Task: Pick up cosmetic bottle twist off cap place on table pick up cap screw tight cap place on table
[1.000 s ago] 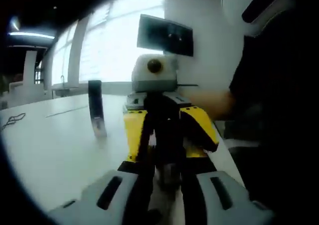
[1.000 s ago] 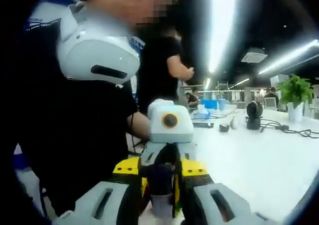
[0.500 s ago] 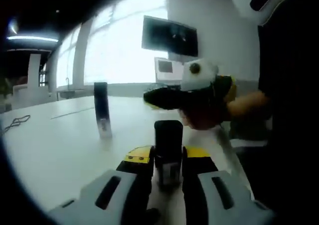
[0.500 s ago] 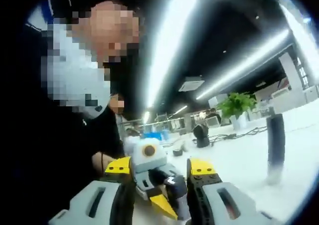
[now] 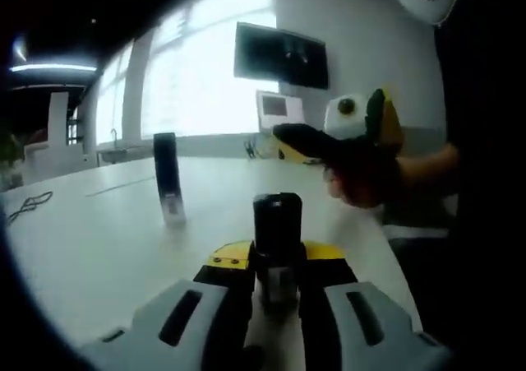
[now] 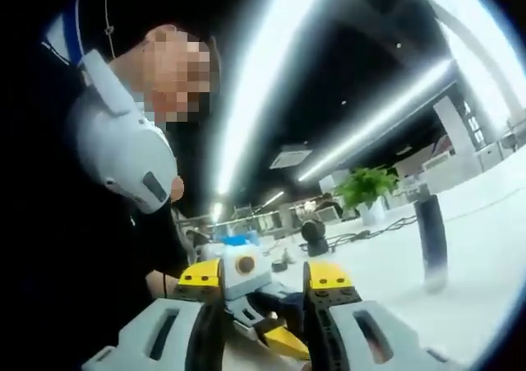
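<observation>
Black and cylindrical, the cosmetic bottle (image 5: 277,239) is sitting pinched between the yellow-padded jaws of the left gripper (image 5: 276,282), held upright just above the white table (image 5: 99,248). Its dark upper section looks like the cap, though whether the cap is seated, loosened or already off cannot be told at this sharpness. The right gripper (image 5: 345,145) is standing apart from the bottle, up and to the right in the left gripper view, in the person's hand; in the right gripper view its jaws (image 6: 263,326) are standing spread, and nothing can be made out clearly between them, though the blur leaves that uncertain. Judging from this, the pick-up is done and the twisting stage is in hand or just interrupted; setting down, recapping and tightening appear to be outstanding. Farther back on the table a second tall dark cylinder with a pale base (image 5: 167,178) is standing upright, well apart. A dark wall screen (image 5: 281,55) is hanging beyond. No brand, label or writing is legible anywhere.
</observation>
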{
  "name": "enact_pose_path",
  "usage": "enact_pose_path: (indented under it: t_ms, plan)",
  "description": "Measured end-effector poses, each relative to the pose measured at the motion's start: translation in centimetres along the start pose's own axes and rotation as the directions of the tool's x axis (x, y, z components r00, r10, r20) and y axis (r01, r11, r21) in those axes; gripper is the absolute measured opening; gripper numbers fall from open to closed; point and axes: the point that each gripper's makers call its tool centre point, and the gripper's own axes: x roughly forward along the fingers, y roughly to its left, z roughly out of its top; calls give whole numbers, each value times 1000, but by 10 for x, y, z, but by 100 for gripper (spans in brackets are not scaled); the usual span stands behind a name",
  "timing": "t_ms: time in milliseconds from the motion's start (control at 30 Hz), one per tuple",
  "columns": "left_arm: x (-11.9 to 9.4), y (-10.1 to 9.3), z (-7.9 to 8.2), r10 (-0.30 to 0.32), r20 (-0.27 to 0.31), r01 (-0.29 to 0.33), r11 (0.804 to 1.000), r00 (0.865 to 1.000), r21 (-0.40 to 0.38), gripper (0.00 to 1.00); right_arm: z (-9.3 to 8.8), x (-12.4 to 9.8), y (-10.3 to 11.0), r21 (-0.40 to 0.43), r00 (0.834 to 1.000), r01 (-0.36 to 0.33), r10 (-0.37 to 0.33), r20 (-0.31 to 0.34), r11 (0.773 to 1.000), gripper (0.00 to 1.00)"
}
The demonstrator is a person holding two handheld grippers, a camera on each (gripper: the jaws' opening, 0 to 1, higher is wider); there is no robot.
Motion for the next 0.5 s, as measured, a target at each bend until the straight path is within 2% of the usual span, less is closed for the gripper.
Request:
enact_pose_path:
  t_ms: [67,133,167,200,367,433,500]
  plan:
    - [1,1,-1,13,-15,-14,999,1000,-34,10,1,-1,-2,3,1000,15,-15,7,1000,30]
    - [0,-2,-1,8,-15,-8,999,1000,-31,10,2,-3,-2,13,1000,21,-22,13,1000,30]
    - [0,-2,2,5,1,-5,1000,1000,17,10,3,-3,-2,16,1000,22,-22,15,1000,29]
    - [-1,-2,4,13,8,-13,1000,1000,24,9,3,-3,-2,17,1000,25,-25,12,1000,29]
    - [-5,7,19,61,76,-61,998,995,2,10,9,-2,-12,0,993,118,-118,16,993,29]
    - [-4,12,26,90,110,-90,996,990,-3,10,13,0,-9,11,992,122,-123,17,992,22]
    - [-3,15,28,107,112,-107,994,988,-4,10,21,3,-8,-33,988,155,-154,33,987,19]
